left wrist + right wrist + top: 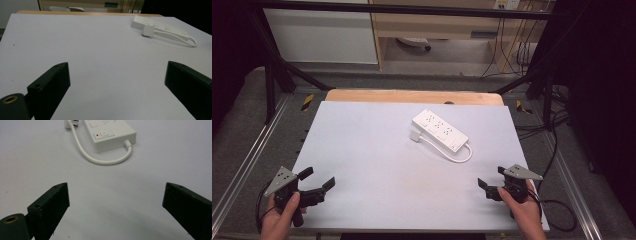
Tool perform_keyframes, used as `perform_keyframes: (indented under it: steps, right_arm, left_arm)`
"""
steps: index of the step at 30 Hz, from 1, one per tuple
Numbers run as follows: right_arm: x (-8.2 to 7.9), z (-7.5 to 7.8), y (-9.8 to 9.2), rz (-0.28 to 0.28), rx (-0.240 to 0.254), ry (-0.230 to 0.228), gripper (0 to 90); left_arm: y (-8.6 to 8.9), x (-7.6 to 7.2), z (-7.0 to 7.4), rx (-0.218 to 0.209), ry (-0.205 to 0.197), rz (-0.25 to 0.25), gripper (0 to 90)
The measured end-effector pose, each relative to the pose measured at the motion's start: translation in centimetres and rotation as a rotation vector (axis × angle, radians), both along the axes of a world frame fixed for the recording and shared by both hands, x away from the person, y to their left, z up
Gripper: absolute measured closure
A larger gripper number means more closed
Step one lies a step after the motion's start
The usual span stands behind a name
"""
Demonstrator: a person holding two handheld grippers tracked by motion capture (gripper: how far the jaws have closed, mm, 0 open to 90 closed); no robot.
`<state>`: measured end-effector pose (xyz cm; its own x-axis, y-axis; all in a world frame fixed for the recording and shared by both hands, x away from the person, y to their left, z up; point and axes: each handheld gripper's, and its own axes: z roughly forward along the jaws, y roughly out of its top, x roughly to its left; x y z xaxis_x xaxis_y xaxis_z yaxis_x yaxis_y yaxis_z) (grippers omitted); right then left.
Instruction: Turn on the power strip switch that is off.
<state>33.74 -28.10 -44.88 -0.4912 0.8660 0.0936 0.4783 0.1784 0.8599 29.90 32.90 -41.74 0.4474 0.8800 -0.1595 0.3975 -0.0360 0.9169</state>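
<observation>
Gaping empty: both hand-held grippers, left (318, 182), right (492, 183); power strip (107, 133) cropped, sockets possibly vacant.

Power strip (440, 130) lies right of centre on the counter (377, 165), its plug (416, 134) just beside it, left; both tools well apart, near edge.

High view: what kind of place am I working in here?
Probably a lab recording station, not a home: a white table inside a black metal frame, loose cables on the floor behind, and just a power strip laid out.
</observation>
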Motion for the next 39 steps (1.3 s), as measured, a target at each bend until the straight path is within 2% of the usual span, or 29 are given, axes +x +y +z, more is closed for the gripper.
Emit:
perform_keyframes:
  steps: [7,15,23,30,39]
  right_arm:
    - [0.1,0.1,-0.2,-0.016,0.014,-0.015,7.5]
    - [0.3,0.0,0.1,-0.005,0.005,0.006,5.6]
    - [0.2,0.3,0.2,-0.002,0.035,0.001,5.1]
    - [0.0,1.0,0.5,0.015,0.072,-0.030,4.7]
    - [0.1,2.0,1.0,0.025,0.079,-0.060,4.0]
  left_arm:
    - [-0.1,0.1,-0.1,0.006,0.006,-0.007,6.3]
    - [-0.2,0.2,-0.1,0.011,0.012,-0.015,6.2]
    - [-0.2,0.2,-0.1,0.008,0.012,-0.014,6.3]
    - [-0.2,0.2,-0.2,0.013,0.016,-0.015,6.2]
    - [-0.3,0.2,-0.2,0.013,0.017,-0.018,6.1]
